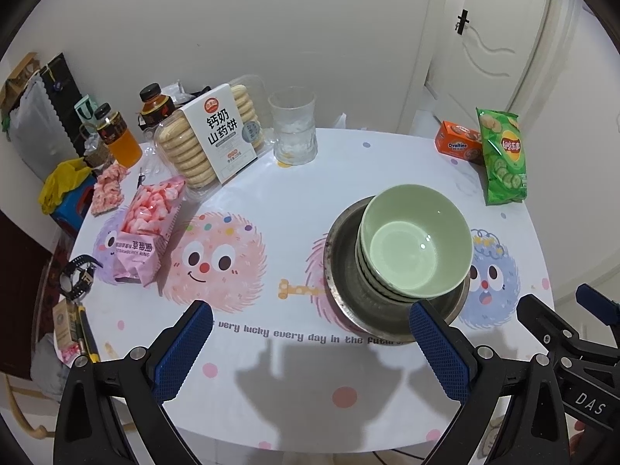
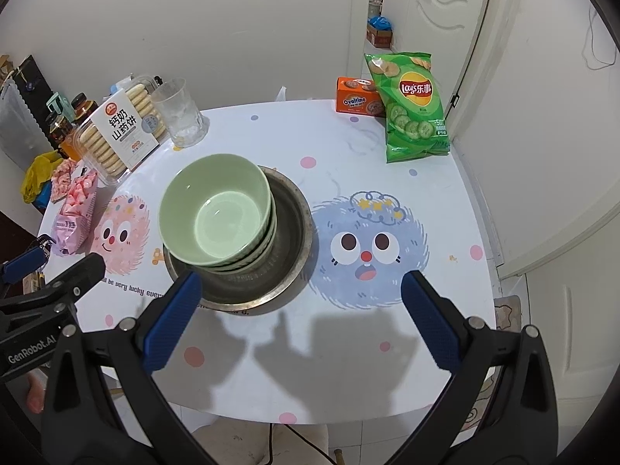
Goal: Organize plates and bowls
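Green bowls sat stacked in a metal plate on the counter.
You held both hand-held grippers, left and right, wide and empty; gripping the plate's rim on opposite sides looked safest.

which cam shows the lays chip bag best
The right wrist view: the green Lay's chip bag stands large near the table's far edge, front facing the camera, logo readable, beside the orange Ovaltine box. In the left wrist view the bag is smaller, off at the right and more distorted.

White walls behind a table with a cartoon-monster cloth; white door ajar at right; pale tiled floor.
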